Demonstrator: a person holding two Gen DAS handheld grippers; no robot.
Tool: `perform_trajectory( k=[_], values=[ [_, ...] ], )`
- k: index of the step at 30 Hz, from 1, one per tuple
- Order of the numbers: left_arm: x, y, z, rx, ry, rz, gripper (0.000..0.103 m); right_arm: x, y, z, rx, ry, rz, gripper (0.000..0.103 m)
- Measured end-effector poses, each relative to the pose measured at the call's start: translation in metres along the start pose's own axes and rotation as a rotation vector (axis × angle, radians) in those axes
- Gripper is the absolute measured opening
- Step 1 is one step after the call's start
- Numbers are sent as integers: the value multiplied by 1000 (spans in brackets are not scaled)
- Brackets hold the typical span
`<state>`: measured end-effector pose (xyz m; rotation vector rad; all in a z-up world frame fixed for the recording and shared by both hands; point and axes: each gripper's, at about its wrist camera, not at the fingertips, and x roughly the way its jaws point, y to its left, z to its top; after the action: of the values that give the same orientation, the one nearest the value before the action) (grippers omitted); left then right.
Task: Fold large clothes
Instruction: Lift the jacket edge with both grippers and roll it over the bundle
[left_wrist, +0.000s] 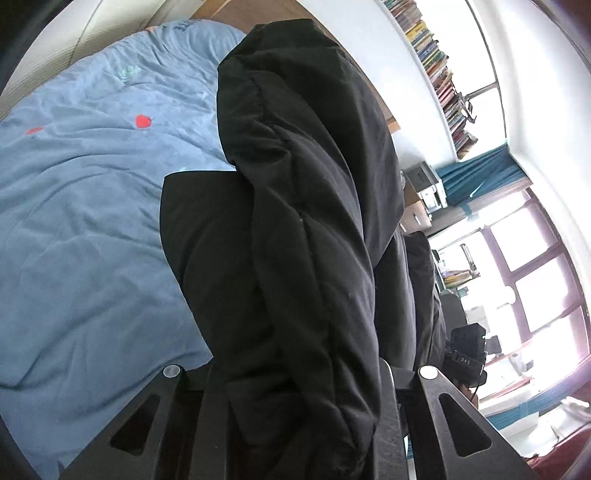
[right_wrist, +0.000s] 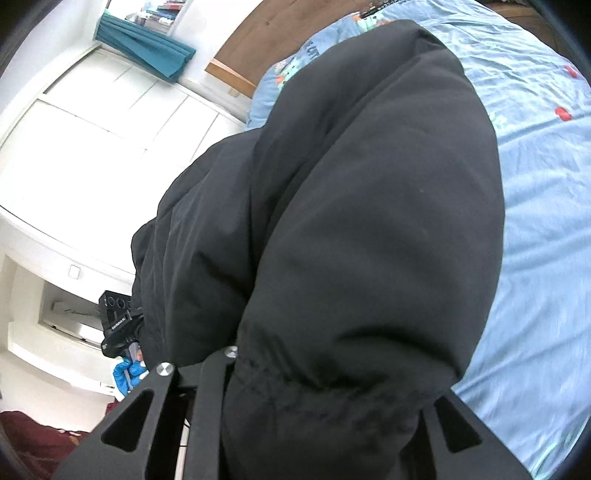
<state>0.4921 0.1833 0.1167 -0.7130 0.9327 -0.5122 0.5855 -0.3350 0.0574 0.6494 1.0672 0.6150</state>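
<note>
left gripper (left_wrist: 295, 398): fingers clamped on black coat (left_wrist: 295, 221), padded fabric bunched between them. right gripper (right_wrist: 321, 391): likewise clamped on coat (right_wrist: 369, 221). coat: held up, hanging over blue bedsheet (left_wrist: 81, 221). background: bookshelf (left_wrist: 439, 74), teal curtain (right_wrist: 144, 44).

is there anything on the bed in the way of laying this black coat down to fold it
Nothing visible does. Both the left gripper and the right gripper are clamped on the black coat, and the blue bedspread beside it shows only wrinkles and its printed pattern.
</note>
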Motion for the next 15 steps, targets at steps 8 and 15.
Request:
perform_trajectory(
  k=[8,15],
  values=[
    [53,75,-30,15,102,159,21,43,-47,-53,48,57,-88,19],
    [66,132,-46,19,79,256,44,44,-112,-83,106,-5,-146,39]
  ],
)
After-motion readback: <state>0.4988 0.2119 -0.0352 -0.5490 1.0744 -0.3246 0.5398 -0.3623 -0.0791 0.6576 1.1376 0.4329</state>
